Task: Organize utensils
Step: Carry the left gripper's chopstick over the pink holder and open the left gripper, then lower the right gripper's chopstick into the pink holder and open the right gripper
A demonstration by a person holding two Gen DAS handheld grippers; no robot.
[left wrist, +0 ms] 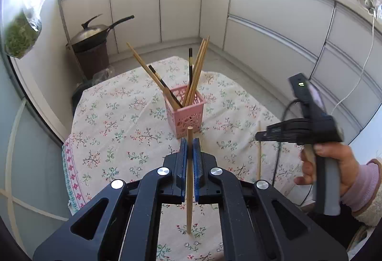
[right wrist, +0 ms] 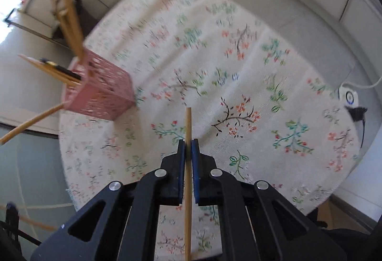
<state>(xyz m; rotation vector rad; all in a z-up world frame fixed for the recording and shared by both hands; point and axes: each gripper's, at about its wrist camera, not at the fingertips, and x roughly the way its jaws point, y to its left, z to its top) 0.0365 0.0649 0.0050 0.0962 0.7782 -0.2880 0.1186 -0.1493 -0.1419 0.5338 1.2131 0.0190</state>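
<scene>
My left gripper clamps a chopstick between its pads; the stick runs 12 to 6. My right gripper clamps another chopstick likewise. Pink basket stands at 12 on the tablecloth, holding more sticks.

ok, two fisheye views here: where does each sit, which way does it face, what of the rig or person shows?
Left wrist: on the left gripper, looking along its fingers down at the pink basket; jaws clamp a chopstick; the right gripper and hand show.
Right wrist: on the right gripper, looking steeply down at the floral tablecloth; jaws clamp a second chopstick.
Shared: basket, tablecloth.
</scene>
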